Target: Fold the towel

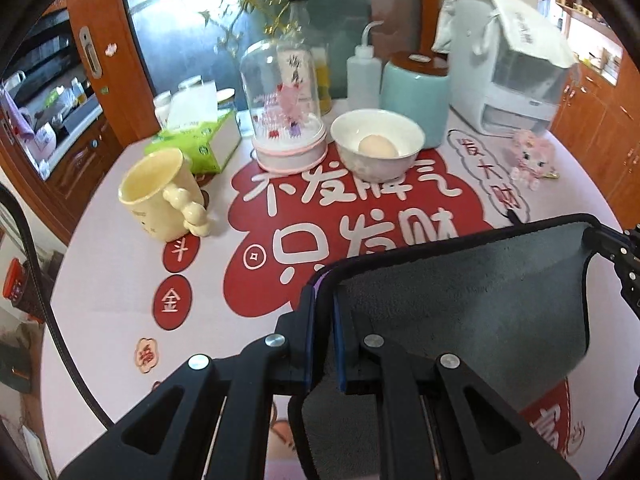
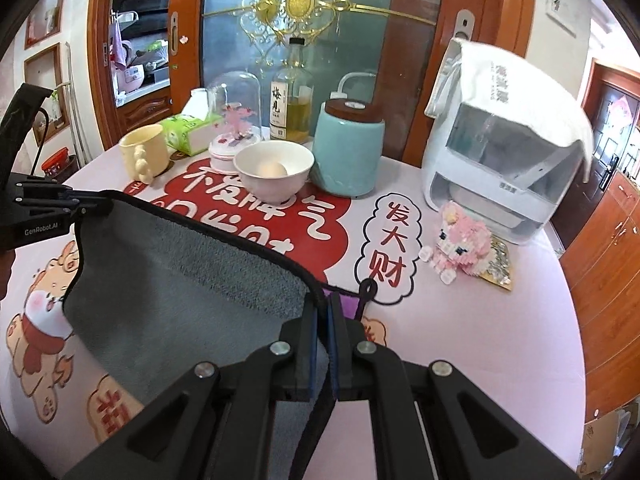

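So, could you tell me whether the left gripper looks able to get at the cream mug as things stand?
Probably not yet. The left gripper is shut on the grey towel, whose other corner the right gripper holds. The path to the cream mug over the tablecloth looks free, but the towel must go first.

The left wrist camera sits just behind the left gripper (image 1: 322,344) and looks forward and down over the table (image 1: 120,280), towards the glass door (image 1: 180,40). The right wrist camera sits the same way behind the right gripper (image 2: 322,344), a little more to the right side of the table (image 2: 500,340). Both are close to the table top. Both views share the grey towel (image 1: 460,300) (image 2: 180,280), the white bowl (image 1: 376,148) (image 2: 274,168), the yellow mug (image 1: 160,196) (image 2: 144,154), the teal jar (image 1: 416,96) (image 2: 348,152) and the white appliance (image 1: 508,76) (image 2: 500,160). Each camera also sees the other gripper at the edge of its picture.
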`<state>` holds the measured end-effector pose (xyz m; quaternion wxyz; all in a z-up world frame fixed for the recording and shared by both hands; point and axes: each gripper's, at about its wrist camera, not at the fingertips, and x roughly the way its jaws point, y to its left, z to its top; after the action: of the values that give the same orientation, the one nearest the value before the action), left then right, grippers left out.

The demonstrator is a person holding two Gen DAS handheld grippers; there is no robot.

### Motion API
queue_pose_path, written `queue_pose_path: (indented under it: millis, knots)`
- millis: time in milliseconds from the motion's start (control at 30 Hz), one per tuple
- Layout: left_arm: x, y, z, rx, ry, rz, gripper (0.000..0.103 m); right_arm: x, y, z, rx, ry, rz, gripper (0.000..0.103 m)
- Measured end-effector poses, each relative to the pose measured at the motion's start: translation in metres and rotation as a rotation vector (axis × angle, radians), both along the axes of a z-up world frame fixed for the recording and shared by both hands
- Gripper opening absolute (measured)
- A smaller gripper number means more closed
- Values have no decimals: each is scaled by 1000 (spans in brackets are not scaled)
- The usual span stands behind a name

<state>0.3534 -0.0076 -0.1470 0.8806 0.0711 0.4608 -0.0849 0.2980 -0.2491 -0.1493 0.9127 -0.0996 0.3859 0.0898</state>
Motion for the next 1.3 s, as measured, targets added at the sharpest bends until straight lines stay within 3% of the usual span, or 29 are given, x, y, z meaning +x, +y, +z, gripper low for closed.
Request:
queue_pose_path:
  millis: [267, 333, 467, 533, 567, 633, 667, 833, 967, 1067, 1200, 1300]
  knots:
    - [34, -2, -43, 28, 82, 39, 10, 39, -1, -38, 17, 54, -4, 5]
    - [40, -2, -51, 29, 100, 63, 14, 45, -1, -49, 21, 73, -12, 5]
    - [45, -2, -57, 27, 112, 97, 35, 52, -2, -62, 37, 123, -24, 8]
    - [45, -2, -58, 30, 114, 105, 40, 54, -3, -67, 43, 137, -44, 14]
    - [44, -1, -57, 29, 115, 105, 48, 54, -4, -68, 44, 141, -51, 18]
    - [39, 0, -54, 28, 107, 109, 56, 54, -5, -70, 49, 159, -67, 39]
    - [37, 1, -52, 27, 103, 109, 57, 53, -6, -71, 54, 165, -74, 43]
    - [12, 10, -35, 6, 99, 118, 61, 41, -13, -69, 59, 186, -140, 61]
    - [-17, 22, -20, -19, 106, 143, 63, 22, -18, -60, 55, 196, -201, 68]
    - [-46, 30, -6, -27, 93, 154, 69, -3, -20, -51, 60, 212, -256, 72]
    - [-90, 37, 12, -54, 86, 151, 71, -44, -17, -42, 84, 229, -309, 73]
    - [-132, 41, 25, -75, 86, 131, 76, -86, -10, -34, 101, 239, -353, 84]
